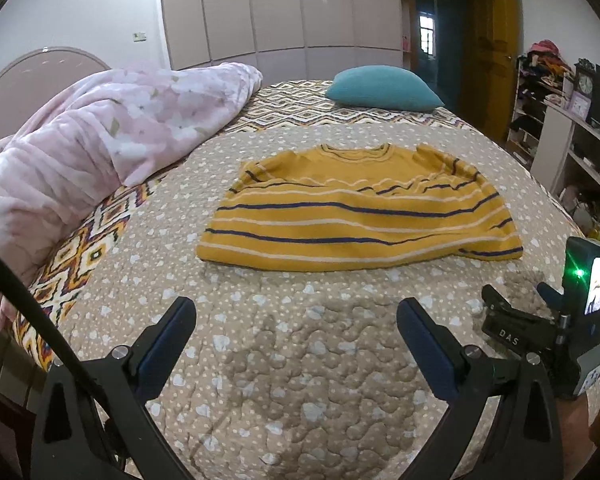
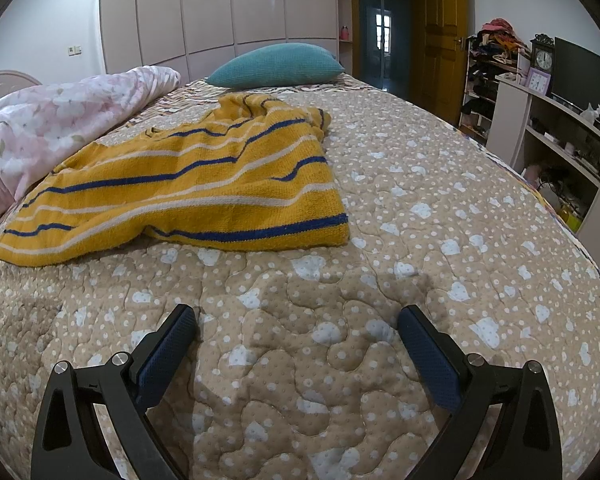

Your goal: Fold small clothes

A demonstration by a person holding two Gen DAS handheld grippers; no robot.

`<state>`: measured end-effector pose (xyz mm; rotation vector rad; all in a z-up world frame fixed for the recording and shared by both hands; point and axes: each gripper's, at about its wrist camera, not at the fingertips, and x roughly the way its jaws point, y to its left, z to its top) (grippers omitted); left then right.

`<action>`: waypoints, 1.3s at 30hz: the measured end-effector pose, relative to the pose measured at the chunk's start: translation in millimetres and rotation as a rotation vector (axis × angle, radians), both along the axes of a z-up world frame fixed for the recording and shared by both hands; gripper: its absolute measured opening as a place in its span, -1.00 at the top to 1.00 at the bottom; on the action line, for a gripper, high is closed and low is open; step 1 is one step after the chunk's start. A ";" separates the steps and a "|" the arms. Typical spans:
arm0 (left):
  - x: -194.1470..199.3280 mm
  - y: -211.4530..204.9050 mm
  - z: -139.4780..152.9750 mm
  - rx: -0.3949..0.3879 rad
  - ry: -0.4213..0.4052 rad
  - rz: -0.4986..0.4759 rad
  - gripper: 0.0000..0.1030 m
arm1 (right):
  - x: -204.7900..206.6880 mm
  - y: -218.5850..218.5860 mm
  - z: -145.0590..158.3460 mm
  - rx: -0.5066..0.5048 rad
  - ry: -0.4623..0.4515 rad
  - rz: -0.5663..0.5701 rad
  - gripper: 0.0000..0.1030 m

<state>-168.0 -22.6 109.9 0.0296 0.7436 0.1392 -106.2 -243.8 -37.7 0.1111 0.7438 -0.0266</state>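
Striped yellow sweater (image 1: pixel 360 216) lies spread on the quilted bedspread (image 1: pixel 300 360), at twelve o'clock from the left gripper (image 1: pixel 296 312) and ten o'clock from the right gripper (image 2: pixel 298 320). Both claws hang spread wide, gripping nothing.

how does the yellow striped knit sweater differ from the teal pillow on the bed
The yellow striped knit sweater lies flat and rumpled near the grippers; the plain teal pillow sits plump at the far end. The sweater carries blue and white stripes; the pillow is one colour. Both rest on the bed, untouched.
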 end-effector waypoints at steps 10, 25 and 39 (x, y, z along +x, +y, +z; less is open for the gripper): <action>2.2 0.8 -6.1 -0.006 0.025 -0.008 -0.94 | -0.5 0.8 -0.3 -0.001 -0.001 -0.001 -1.00; 4.2 5.6 -16.3 -0.035 0.059 -0.001 -0.94 | -1.3 1.5 -0.4 -0.004 -0.002 -0.001 -1.00; 6.4 10.6 -24.1 -0.047 0.077 0.008 -0.94 | -3.0 0.4 -1.5 -0.012 -0.003 -0.002 -1.00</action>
